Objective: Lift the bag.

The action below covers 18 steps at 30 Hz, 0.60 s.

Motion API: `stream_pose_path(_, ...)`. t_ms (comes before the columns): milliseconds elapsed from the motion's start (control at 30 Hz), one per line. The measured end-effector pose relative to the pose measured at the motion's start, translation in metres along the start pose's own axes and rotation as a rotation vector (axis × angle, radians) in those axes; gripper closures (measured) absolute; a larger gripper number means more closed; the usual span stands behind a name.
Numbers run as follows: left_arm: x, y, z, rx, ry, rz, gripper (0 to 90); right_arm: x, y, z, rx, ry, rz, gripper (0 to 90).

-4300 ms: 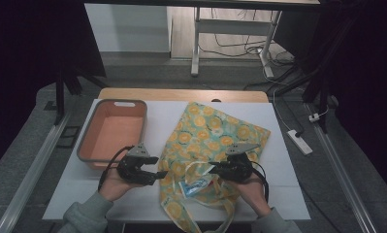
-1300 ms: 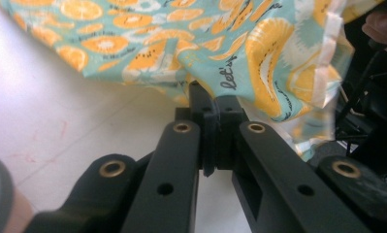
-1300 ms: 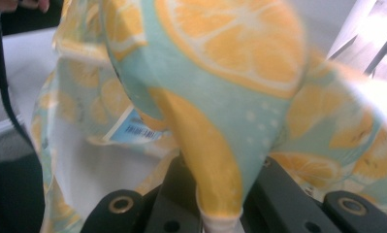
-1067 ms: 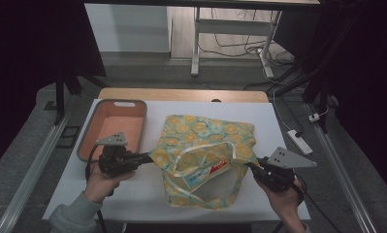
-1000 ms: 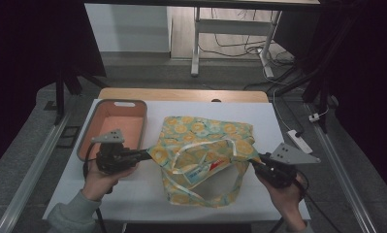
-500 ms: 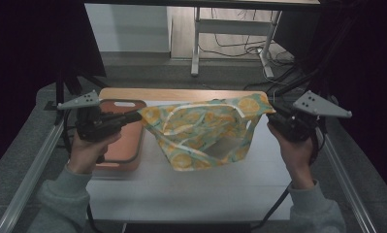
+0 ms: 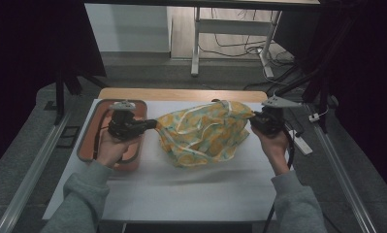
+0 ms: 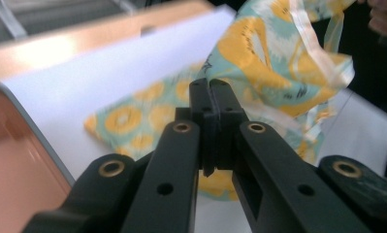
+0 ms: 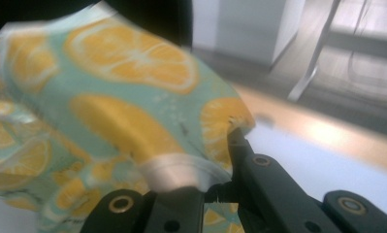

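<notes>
A teal cloth bag with an orange-slice print (image 7: 201,136) hangs stretched between my two grippers, its lower part resting on the white table top (image 7: 181,189). My left gripper (image 7: 153,124) is shut on the bag's left corner, over the edge of the tray. In the left gripper view the jaws meet on the fabric (image 8: 259,53) at the gripper (image 8: 211,97). My right gripper (image 7: 252,119) is shut on the bag's right corner. In the right gripper view the cloth (image 9: 118,97) drapes over the gripper (image 9: 220,160), its white trim across the left jaw.
An orange-pink plastic tray (image 7: 91,141) lies at the table's left, under my left hand. A white power strip (image 7: 300,141) lies off the right edge. The table's wooden far edge (image 7: 181,93) runs behind the bag, with a metal frame and cables on the floor beyond.
Both grippers lifted the bag off the table and spread it wide, then sank and came forward, so the bag's lower part now lies on the table again.
</notes>
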<state>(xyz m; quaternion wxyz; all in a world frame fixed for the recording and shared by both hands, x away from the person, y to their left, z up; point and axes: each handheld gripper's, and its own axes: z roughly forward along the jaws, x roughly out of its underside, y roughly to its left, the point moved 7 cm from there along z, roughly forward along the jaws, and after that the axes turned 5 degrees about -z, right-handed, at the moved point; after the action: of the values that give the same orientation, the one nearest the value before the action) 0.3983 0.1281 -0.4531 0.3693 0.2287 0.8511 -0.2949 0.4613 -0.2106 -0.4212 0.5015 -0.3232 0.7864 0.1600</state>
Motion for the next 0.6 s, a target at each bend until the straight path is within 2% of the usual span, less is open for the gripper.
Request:
stream_pose_path(133,0.008,0.004,0.015,0.018,0.027,-0.019,88.8,0.026,0.000,0.019,-0.031,0.039,0.037,89.9)
stream_pose_path(233,0.009,0.005,0.018,0.016,0.024,-0.025,88.1,0.032,0.000,0.022,-0.048,0.052,0.037,89.5)
stream_pose_path(267,0.008,0.004,0.017,0.013,0.013,-0.023,81.3,0.031,0.001,0.022,-0.057,0.049,0.036,88.6)
stream_pose_path(300,0.007,0.004,0.015,0.006,-0.002,-0.021,68.3,0.029,0.002,0.020,-0.070,0.035,0.033,84.7)
stream_pose_path(367,0.006,0.003,0.008,-0.022,-0.032,-0.010,32.9,0.024,0.003,0.015,-0.055,0.000,0.030,60.5)
stream_pose_path(400,0.006,0.001,0.003,-0.014,-0.045,-0.004,22.6,0.022,0.004,0.011,-0.049,-0.014,0.028,49.8)
stream_pose_path(467,0.009,-0.001,-0.009,-0.005,-0.067,0.010,15.4,0.022,0.007,0.002,-0.057,-0.027,0.032,36.6)
stream_pose_path(500,0.012,-0.002,-0.015,-0.012,-0.074,0.019,15.3,0.022,0.008,-0.005,-0.066,-0.036,0.032,33.0)
stream_pose_path(600,0.028,-0.005,-0.027,-0.031,-0.066,0.034,16.4,0.029,0.011,-0.026,-0.088,-0.061,0.041,31.5)
